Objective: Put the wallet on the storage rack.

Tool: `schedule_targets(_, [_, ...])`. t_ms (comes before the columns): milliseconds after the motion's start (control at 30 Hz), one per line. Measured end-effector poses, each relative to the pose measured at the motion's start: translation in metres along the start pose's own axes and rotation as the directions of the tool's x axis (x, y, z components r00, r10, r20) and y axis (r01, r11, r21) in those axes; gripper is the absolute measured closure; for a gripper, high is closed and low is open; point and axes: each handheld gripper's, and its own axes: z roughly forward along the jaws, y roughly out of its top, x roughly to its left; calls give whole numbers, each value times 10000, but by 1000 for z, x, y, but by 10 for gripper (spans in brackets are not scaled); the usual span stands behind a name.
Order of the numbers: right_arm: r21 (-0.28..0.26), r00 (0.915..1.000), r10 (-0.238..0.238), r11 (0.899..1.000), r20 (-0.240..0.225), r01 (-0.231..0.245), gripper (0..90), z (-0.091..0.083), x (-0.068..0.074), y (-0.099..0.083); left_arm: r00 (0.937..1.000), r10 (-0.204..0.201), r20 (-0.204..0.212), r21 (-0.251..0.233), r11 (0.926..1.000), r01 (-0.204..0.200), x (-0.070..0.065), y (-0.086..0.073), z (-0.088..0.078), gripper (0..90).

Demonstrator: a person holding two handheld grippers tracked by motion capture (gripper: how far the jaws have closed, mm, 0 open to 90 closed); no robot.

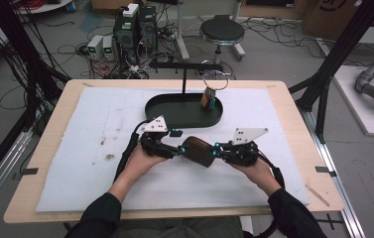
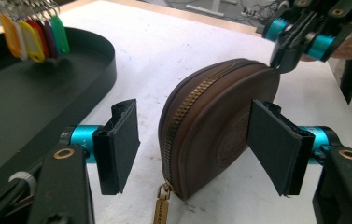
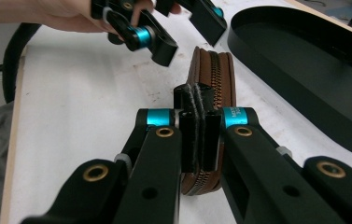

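Between both grippers stands a brown zipped leather pouch (image 2: 213, 135), upright.

black tray (image 1: 184, 111) behind pouch (image 1: 198, 151), sides free

A pale wooden surface (image 1: 293, 148) is carrying a white mat (image 1: 100, 163). Beyond it, a grey floor (image 1: 274, 54) is lying under tangled black cables (image 1: 75, 49). A round black stool (image 1: 221, 30) is standing near stacked electronics boxes (image 1: 135, 29). Black frame posts (image 1: 343, 44) are rising at both sides.
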Motion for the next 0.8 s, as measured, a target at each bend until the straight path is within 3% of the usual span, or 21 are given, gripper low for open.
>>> schedule_targets(100, [11, 10000, 29, 10000, -43, -29, 898, -2, -2, -1, 9998, -162, 139, 47, 9999, 161, 4, -1, 4, 367])
schedule_targets(167, [0, 10000, 61, 10000, -68, -61, 895, -2, -3, -1, 9989, 229, 406, 210, 9995, -238, 2, -1, 7, 468])
schedule_targets(200, [-12, 10000, 48, 10000, -52, -48, 894, -2, -3, -1, 9989, 229, 406, 210, 9995, -238, 2, -1, 7, 523])
schedule_targets(233, [-4, 9999, 78, 10000, -96, -78, 890, -2, -3, -1, 9979, 609, 227, 418, 9972, -618, 0, 0, 8, 539])
schedule_targets(267, [12, 9999, 68, 10000, -97, -68, 880, -2, -3, -1, 9979, 609, 227, 418, 9972, -618, 0, 0, 8, 557])
schedule_targets(333, [-17, 9999, 84, 10000, -86, -84, 794, -2, -3, -1, 9973, 713, 147, 530, 9960, -720, -1, 0, 8, 626])
schedule_targets(367, [-87, 9999, 143, 9999, -66, -144, 739, -3, -4, -1, 9949, 1010, 56, 770, 9919, -1011, -3, 0, 8, 695])
schedule_targets(433, [-165, 9997, 226, 9996, -49, -227, 698, -5, -6, -2, 9932, 1164, 4, 775, 9902, -1161, -4, 1, 7, 789])
schedule_targets(667, [-225, 9979, 634, 9978, 99, -631, 559, -10, -14, -8, 9896, 1437, -83, 717, 9872, -1427, -7, 0, 8, 804])
schedule_targets(700, [-219, 9939, 1093, 9938, 127, -1090, 464, -11, -18, -10, 9883, 1518, -108, 693, 9861, -1507, -8, -1, 8, 805])
schedule_targets(767, [-232, 9912, 1314, 9911, 168, -1310, 431, -11, -21, -12, 9884, 1516, -131, 671, 9863, -1504, -8, -1, 8, 806])
schedule_targets(800, [-234, 9838, 1794, 9835, 57, -1792, 389, -12, -25, -15, 9884, 1512, -150, 619, 9867, -1500, -9, -2, 8, 807])
